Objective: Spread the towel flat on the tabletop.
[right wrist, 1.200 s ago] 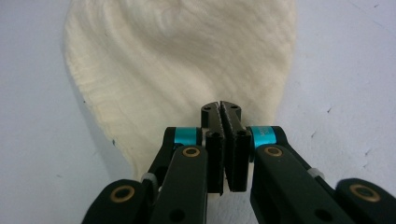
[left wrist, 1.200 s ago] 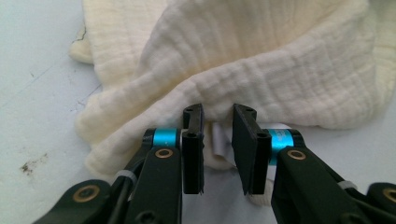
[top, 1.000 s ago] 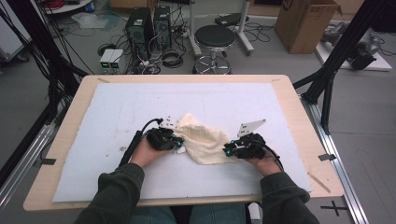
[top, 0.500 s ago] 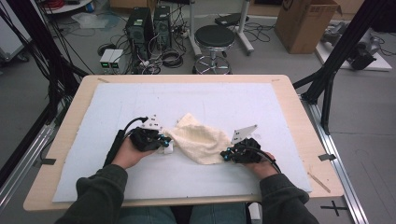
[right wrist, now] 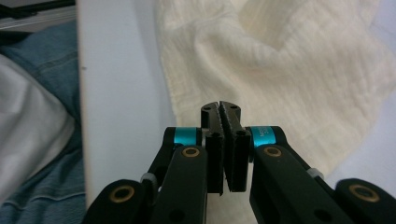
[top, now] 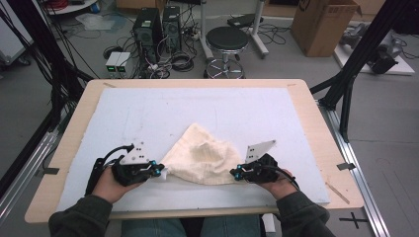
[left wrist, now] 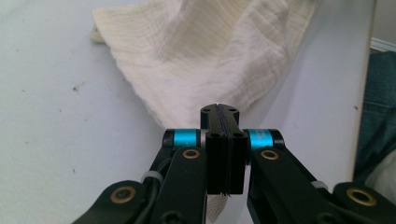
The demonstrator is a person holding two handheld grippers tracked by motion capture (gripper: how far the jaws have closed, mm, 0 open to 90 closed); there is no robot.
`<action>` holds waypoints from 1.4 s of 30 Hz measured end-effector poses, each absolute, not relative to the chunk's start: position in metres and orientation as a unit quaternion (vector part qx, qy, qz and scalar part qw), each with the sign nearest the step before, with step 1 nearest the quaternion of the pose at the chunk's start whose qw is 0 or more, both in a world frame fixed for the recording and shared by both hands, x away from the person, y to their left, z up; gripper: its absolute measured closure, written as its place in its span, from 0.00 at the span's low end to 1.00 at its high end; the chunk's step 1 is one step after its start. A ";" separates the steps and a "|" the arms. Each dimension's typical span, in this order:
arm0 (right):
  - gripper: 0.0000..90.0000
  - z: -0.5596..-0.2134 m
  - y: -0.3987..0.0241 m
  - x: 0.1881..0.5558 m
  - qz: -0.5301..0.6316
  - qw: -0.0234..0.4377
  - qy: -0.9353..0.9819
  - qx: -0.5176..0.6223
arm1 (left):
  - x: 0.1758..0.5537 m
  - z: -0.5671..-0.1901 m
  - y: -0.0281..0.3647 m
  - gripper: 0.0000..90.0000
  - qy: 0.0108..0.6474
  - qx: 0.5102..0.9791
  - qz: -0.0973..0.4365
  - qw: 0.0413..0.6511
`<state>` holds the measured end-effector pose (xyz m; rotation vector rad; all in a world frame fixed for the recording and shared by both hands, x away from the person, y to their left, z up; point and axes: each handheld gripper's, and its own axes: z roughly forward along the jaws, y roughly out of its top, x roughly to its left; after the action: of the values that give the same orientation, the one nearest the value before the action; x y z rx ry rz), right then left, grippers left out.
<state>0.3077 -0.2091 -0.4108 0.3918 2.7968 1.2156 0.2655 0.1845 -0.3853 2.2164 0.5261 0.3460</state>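
Note:
A cream waffle-weave cloth (top: pixel 202 155) lies rumpled on the white mat (top: pixel 197 106), stretched out near the front edge. In the high view my left gripper (top: pixel 160 170) is shut on the cloth's left corner and my right gripper (top: pixel 236 174) is shut on its right corner. In the left gripper view the jaws of the left gripper (left wrist: pixel 219 109) are pressed together over the cloth (left wrist: pixel 210 51), whose corner shows below them. In the right gripper view the right gripper (right wrist: pixel 220 108) pinches the edge of the cloth (right wrist: pixel 289 60). The middle of the cloth bulges up in a fold.
The mat lies on a wooden table (top: pixel 316 113) whose front edge is close to both hands. The person's lap in jeans (right wrist: pixel 42 60) is just past that edge. Behind the table stand a stool (top: pixel 226 39), computer towers (top: pixel 153 24) and a cardboard box (top: pixel 323 22).
The left hand has moved left with the cloth's corner and the right hand has shifted slightly right and nearer the front edge. The cloth is now pulled out wider between them.

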 end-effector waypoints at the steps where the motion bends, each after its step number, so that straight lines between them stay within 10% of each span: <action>1: 0.98 -0.409 -0.207 0.305 0.395 0.031 0.910 0.124 | 0.260 -0.385 0.187 0.99 0.205 0.881 0.136 0.404; 8: 0.91 -0.416 -0.196 0.292 0.385 0.009 0.917 0.102 | 0.237 -0.402 0.198 0.98 0.210 0.883 0.120 0.403; 10: 0.77 -0.415 -0.197 0.294 0.401 0.002 0.909 0.112 | 0.239 -0.406 0.201 0.86 0.219 0.873 0.120 0.420; 20: 0.69 -0.398 -0.212 0.329 0.434 0.048 0.883 0.171 | 0.295 -0.393 0.181 0.63 0.250 0.838 0.131 0.466; 39: 0.63 -0.412 -0.213 0.408 0.437 0.056 0.859 0.259 | 0.432 -0.417 0.108 0.48 0.334 0.832 0.116 0.427; 42: 0.62 -0.418 -0.212 0.413 0.435 0.028 0.859 0.268 | 0.434 -0.424 0.106 0.57 0.334 0.846 0.104 0.402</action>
<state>0.4126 -0.2117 -0.4184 0.8272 2.6523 1.3415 0.4336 0.1060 -0.4242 2.1382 0.8439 0.2639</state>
